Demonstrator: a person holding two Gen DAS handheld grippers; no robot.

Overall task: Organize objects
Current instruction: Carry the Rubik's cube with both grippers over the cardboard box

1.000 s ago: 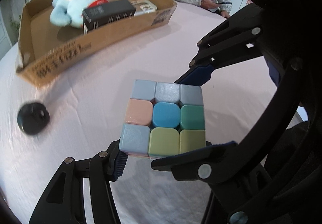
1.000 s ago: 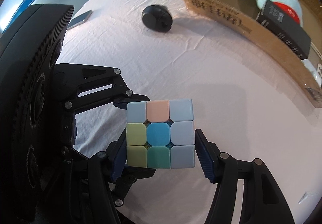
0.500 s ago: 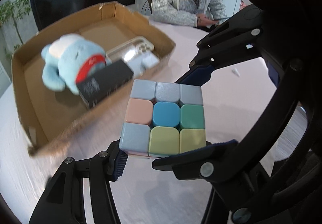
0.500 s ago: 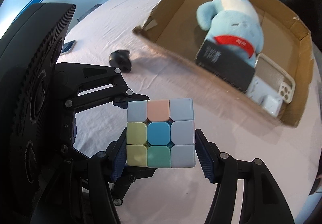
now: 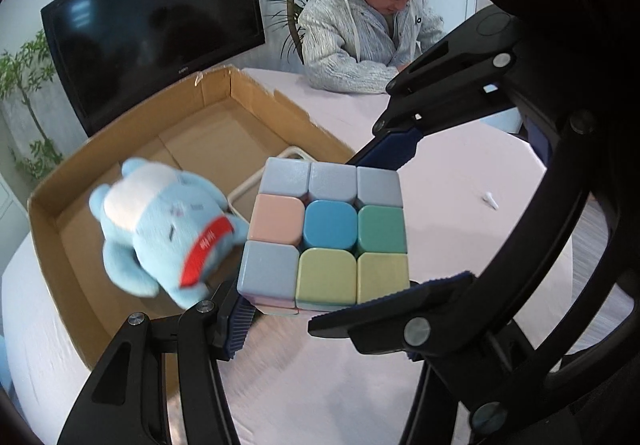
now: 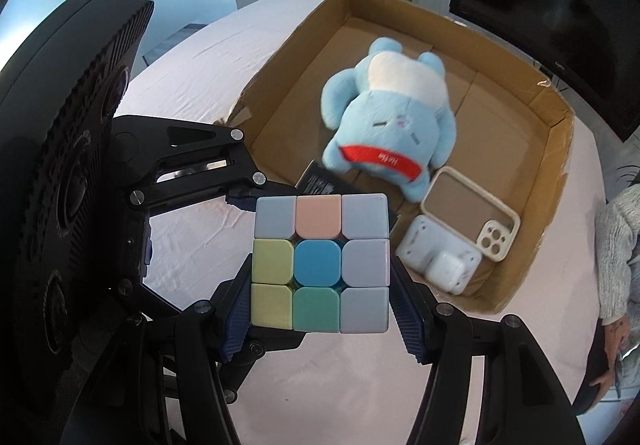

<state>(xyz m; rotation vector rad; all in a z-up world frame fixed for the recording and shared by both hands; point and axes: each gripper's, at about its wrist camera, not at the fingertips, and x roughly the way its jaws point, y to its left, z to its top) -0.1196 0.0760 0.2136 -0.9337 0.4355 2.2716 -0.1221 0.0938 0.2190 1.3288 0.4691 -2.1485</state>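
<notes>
A pastel puzzle cube [image 5: 326,235] is held in the air by both grippers at once. My left gripper [image 5: 320,301] is shut on the cube; it also shows in the right wrist view [image 6: 320,263], where my right gripper [image 6: 320,309] is shut on its sides. The cube hangs just before the near wall of an open cardboard box [image 6: 556,149], also in the left wrist view [image 5: 48,213]. In the box lie a blue plush toy [image 6: 394,133], a black carton [image 6: 320,183] partly hidden by the cube, a beige phone case [image 6: 472,219] and white chargers [image 6: 440,259].
The box stands on a round table with a pale pink cloth [image 5: 460,181]. A person in a grey hoodie [image 5: 360,29] sits at the far side. A small white scrap [image 5: 490,200] lies on the cloth. A dark screen [image 5: 152,33] stands behind the box.
Both grippers have carried the cube up and toward the box; the box now fills the view behind it. The black round object on the cloth has left the views. The grip is unchanged.
</notes>
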